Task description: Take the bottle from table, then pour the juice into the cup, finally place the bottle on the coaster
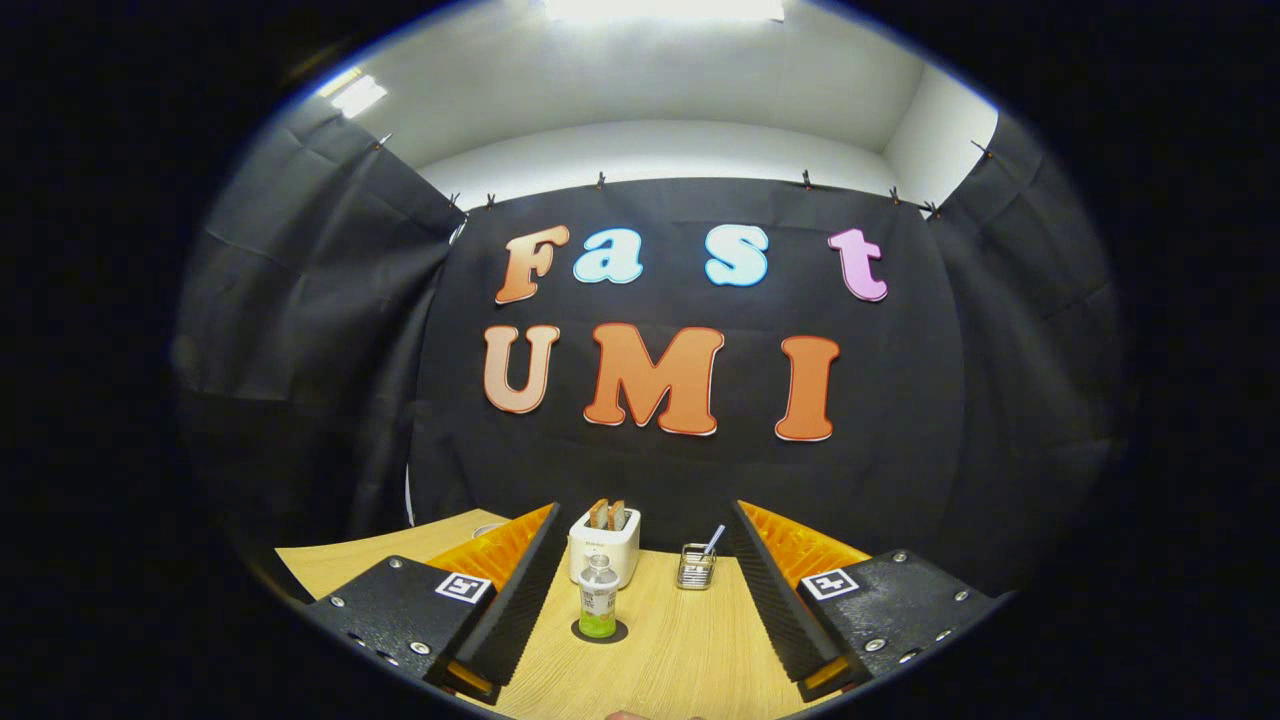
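Note:
A small clear bottle (598, 598) with a white cap, a label and green juice in its lower part stands upright on a dark round coaster (600, 632) on the wooden table (680, 650). It lies between my two fingers, closer to the left finger (520, 590), and touches neither. My gripper (645, 506) is open wide with nothing held. A pale rim (488, 527), perhaps the cup, peeks out behind the left finger; most of it is hidden.
A white toaster (604, 545) with two bread slices stands just behind the bottle. To its right sits a small wire holder (696, 567) with a thin stick in it. The black booth wall rises right behind both.

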